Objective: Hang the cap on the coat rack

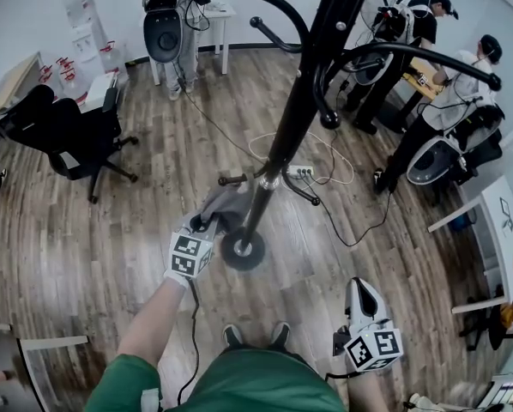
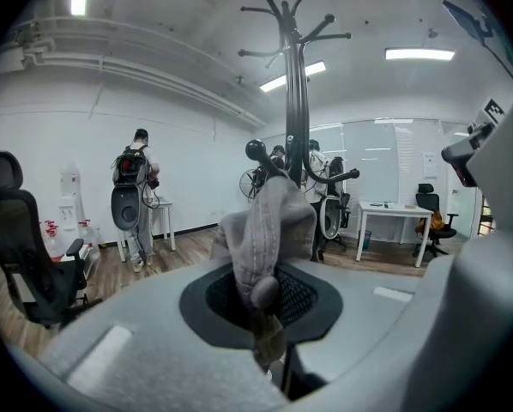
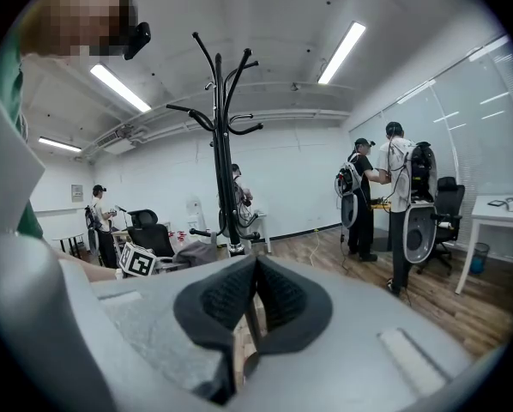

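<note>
A grey cap [image 1: 225, 204] hangs crumpled from my left gripper [image 1: 207, 223], which is shut on it low beside the black coat rack [image 1: 301, 101], close to the rack's round base [image 1: 242, 250]. In the left gripper view the cap [image 2: 263, 226] is pinched between the pads, and the rack [image 2: 298, 101] rises just behind it with its hooks high above. My right gripper [image 1: 360, 288] is held low at the right, away from the rack, shut with nothing in it. In the right gripper view the rack [image 3: 220, 144] stands ahead, with the cap [image 3: 194, 251] near its foot.
A black office chair [image 1: 72, 136] stands at the left. A power strip with cables [image 1: 301, 172] lies on the wood floor behind the rack. People with backpack rigs [image 1: 428, 75] stand at the back right, and another person [image 1: 172, 24] by a white table. A white desk [image 1: 488, 213] is at the right.
</note>
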The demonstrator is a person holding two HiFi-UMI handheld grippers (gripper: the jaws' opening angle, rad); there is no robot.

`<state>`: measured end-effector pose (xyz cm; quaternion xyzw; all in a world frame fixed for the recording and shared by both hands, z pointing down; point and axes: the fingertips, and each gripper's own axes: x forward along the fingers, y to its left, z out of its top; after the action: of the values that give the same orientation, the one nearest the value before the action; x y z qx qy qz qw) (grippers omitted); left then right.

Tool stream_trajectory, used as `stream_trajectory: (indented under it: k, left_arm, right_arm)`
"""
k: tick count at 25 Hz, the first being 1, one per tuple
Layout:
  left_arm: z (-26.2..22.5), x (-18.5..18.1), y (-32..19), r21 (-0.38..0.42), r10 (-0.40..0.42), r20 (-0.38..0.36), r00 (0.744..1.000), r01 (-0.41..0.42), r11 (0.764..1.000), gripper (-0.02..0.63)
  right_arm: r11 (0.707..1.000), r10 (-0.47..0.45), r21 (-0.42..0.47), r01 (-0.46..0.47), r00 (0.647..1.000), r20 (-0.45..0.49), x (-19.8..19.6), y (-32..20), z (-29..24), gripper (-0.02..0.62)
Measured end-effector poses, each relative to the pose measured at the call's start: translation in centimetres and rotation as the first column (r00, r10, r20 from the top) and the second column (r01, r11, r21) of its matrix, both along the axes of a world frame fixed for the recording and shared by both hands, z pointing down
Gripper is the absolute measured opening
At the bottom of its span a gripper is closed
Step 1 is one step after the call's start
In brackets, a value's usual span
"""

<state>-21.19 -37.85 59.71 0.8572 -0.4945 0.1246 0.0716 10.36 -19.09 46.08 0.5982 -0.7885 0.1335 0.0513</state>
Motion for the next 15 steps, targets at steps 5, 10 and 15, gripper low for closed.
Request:
stream_trajectory:
  k: [5,10,15]
  left_arm:
    - [1.4,0.6,-0.4,-0.039,-0.007,-0.004,1.000,0.007,0.999,0.037]
    - [2.9,1.0,-0.4,-0.087,-0.006,0.003,1.000,0.006,0.996,0.051]
    - [4.4,1.2,0.2,-0.141,-0.002,0.000,1.000,0.002,0.990,0.132]
  right_arm:
    - [1.000,-0.004,0.001,0.004,1.000,-0.001,0.3,0.2,-0.1,0.002]
    - [1.000,-0.007,-0.004,0.007,1.000,0.003,0.8,0.3,0.0,0.002]
    - [1.000,-0.011,-0.009,0.011,1.000,0.005,1.2,0.4,0.1,0.002]
